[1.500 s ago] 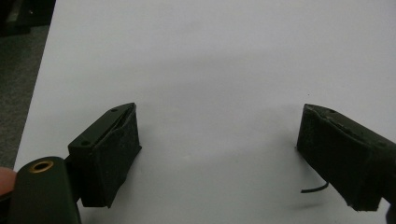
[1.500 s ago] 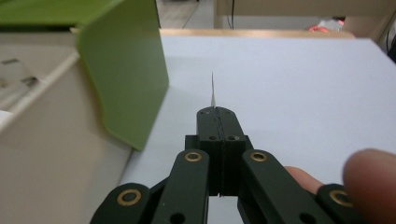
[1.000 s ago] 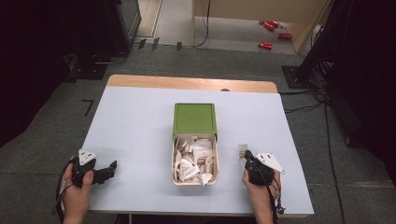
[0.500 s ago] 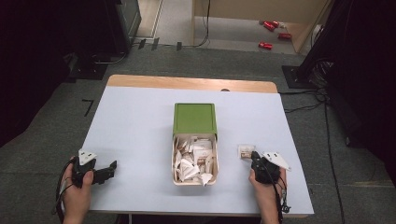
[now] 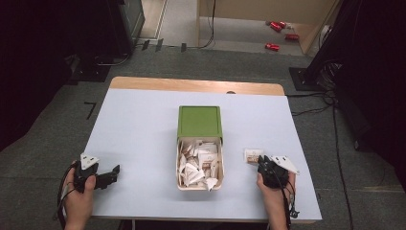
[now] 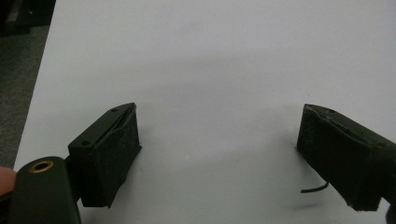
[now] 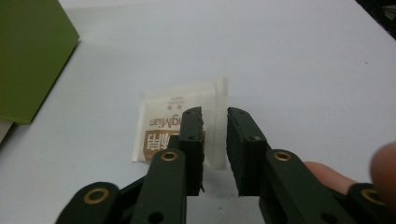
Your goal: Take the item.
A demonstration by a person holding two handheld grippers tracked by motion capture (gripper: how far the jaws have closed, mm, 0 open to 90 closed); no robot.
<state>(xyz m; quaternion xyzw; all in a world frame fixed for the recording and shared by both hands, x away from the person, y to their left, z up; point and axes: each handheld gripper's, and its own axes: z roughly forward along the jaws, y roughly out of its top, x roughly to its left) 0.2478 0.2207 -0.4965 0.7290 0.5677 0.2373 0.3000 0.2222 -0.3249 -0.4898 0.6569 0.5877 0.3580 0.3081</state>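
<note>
A small white-and-brown sachet [image 5: 252, 155] lies flat on the pale blue table [image 5: 143, 129], right of the open beige box [image 5: 178, 167] that holds several similar sachets. My right gripper [image 5: 262, 161] sits just behind it. In the right gripper view its jaws [image 7: 215, 114] have just been opening and stand a narrow gap apart. The sachet [image 7: 180, 123] lies on the table under and beyond the tips, and neither pad presses on it. My left gripper [image 5: 114, 171] rests at the front left, open wide [image 6: 219, 126] over bare table.
The box's green lid [image 5: 199, 121] lies directly behind the box, also seen at the left as the green lid [image 7: 28, 56] in the right gripper view. The table's front edge runs close beneath both hands. Dark floor and cables surround the table.
The right gripper shifted slightly right and its jaws parted, leaving the sachet lying on the table. The left gripper has not moved.
</note>
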